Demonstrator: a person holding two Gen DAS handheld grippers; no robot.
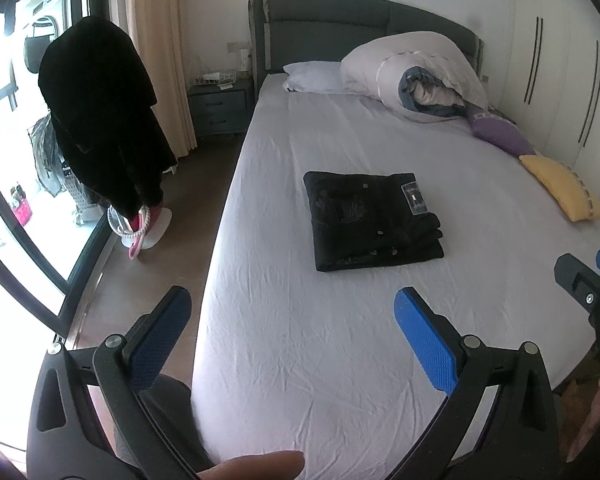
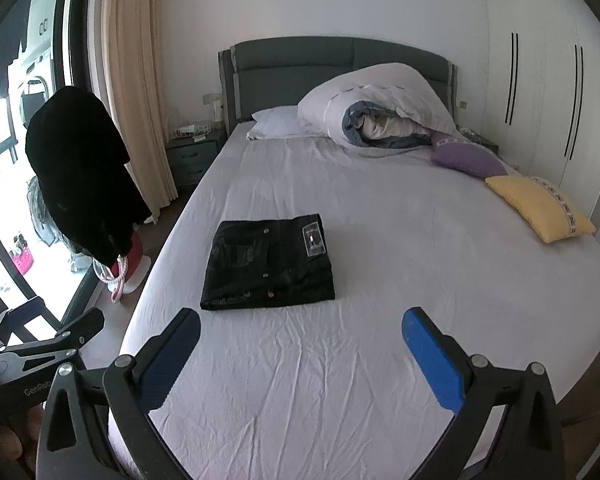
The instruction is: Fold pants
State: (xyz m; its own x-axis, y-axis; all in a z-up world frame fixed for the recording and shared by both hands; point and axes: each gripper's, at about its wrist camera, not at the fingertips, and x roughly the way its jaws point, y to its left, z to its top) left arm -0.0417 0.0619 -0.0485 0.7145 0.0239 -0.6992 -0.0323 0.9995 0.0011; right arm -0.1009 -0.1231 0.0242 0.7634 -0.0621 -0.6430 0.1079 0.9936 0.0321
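Observation:
Black pants (image 1: 370, 220) (image 2: 270, 266) lie folded into a compact rectangle on the white bed sheet (image 1: 320, 340) (image 2: 340, 360), a label patch facing up. My left gripper (image 1: 292, 308) hovers open over the near part of the bed, well short of the pants, with nothing between its blue pads. My right gripper (image 2: 300, 328) is open too, held back from the pants with empty jaws. In the left wrist view the right gripper (image 1: 592, 280) shows at the right edge. The left gripper (image 2: 40, 340) appears at the lower left of the right wrist view.
A rolled duvet (image 1: 416, 76) and white pillow (image 1: 312, 76) lie by the grey headboard (image 2: 300, 60). Purple (image 2: 466, 160) and yellow (image 2: 540, 208) cushions sit on the bed's right side. A dark garment (image 1: 100, 120) hangs on a stand left of the bed, by the window. White wardrobe (image 2: 548, 92) at right.

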